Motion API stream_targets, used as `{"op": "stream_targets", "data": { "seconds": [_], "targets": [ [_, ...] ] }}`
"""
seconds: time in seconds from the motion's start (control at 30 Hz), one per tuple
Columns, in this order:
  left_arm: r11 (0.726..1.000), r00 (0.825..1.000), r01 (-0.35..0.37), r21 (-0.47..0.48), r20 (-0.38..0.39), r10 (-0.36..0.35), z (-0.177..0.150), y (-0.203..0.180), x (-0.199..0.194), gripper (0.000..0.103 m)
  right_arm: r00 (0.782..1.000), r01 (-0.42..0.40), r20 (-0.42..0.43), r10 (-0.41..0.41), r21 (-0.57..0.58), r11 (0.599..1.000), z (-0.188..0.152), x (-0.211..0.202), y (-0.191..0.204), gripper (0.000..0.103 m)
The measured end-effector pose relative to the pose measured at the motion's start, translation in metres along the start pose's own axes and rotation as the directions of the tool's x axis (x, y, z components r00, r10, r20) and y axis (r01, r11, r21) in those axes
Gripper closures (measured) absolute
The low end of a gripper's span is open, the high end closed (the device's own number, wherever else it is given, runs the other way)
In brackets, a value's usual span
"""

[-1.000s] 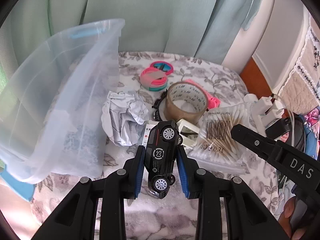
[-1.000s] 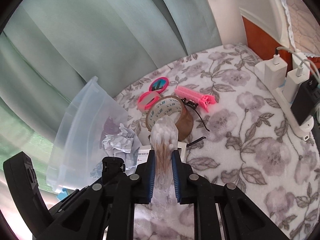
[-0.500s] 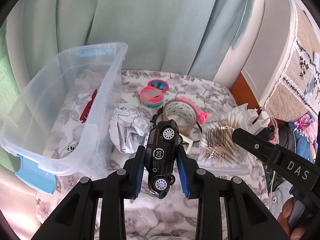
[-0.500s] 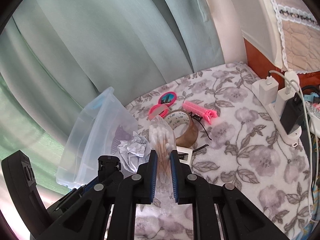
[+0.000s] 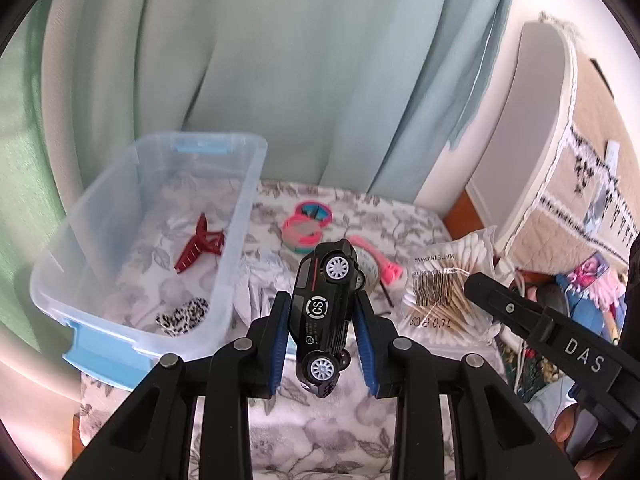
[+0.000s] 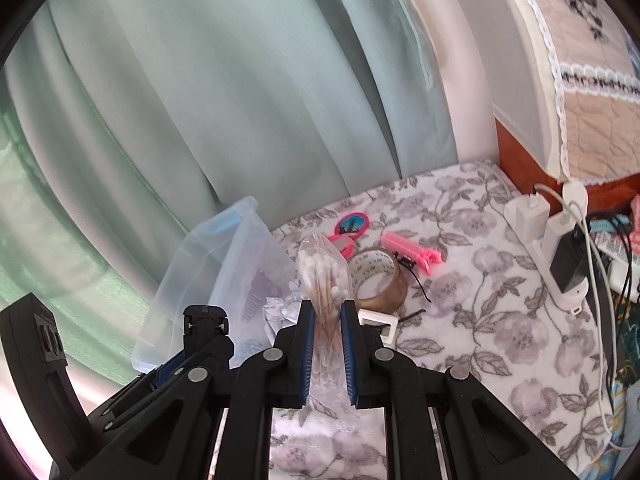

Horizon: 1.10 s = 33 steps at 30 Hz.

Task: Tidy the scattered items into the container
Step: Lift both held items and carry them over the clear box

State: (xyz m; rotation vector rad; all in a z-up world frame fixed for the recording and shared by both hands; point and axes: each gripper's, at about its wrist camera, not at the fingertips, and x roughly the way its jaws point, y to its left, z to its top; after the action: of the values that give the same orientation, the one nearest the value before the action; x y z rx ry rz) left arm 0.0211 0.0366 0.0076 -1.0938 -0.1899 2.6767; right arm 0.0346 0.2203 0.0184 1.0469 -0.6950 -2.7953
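in both my hands the tongs were clamped: my left gripper pinched the black toy car, my right gripper squeezed the bag of cotton swabs. a second earlier both loads sat low among the clutter on the floral cloth; they had since come up clear of it, and the clear container at near left had swung into fuller view, its red hair claw and spotted scrunchie showing inside. i judged both picks done, with the carry left toward the bin next. the car hung on its side, wheels facing right, its long axis running away from me, far end tilted up. the swab bag stood nearly upright, sticks lengthwise between the pads.
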Motion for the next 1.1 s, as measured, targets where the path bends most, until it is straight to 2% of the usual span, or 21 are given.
{"op": "stream_targets", "data": {
  "seconds": [0.4, 0.63, 0.9, 1.03, 1.1],
  "targets": [
    [0.998, 0.992, 0.020, -0.051, 0.127, -0.014, 0.032, 0.020, -0.042, 0.071, 0.996, -0.048, 0.074, 0.056, -0.104, 0.993, 0.024, -0.025, 0.052, 0.088],
    [0.993, 0.982, -0.006, -0.114, 0.185, 0.027, 0.042, 0.051, -0.063, 0.071, 0.987, -0.113, 0.096, 0.129, -0.160, 0.981, 0.035, -0.026, 0.091, 0.093],
    [0.981, 0.979, -0.045, -0.190, 0.185, 0.081, 0.036, 0.085, -0.070, 0.071, 0.989, -0.121, 0.060, 0.137, -0.218, 0.968, 0.032, -0.012, 0.116, 0.097],
    [0.973, 0.979, -0.069, -0.220, 0.171, 0.108, 0.025, 0.106, -0.067, 0.071, 0.993, -0.121, -0.027, 0.118, -0.215, 0.969, 0.021, 0.009, 0.105, 0.095],
    [0.969, 0.981, -0.079, -0.236, 0.152, 0.117, 0.019, 0.115, -0.060, 0.071, 0.993, -0.089, -0.091, 0.071, -0.204, 0.975, 0.003, 0.026, 0.088, 0.094]
  ]
}}
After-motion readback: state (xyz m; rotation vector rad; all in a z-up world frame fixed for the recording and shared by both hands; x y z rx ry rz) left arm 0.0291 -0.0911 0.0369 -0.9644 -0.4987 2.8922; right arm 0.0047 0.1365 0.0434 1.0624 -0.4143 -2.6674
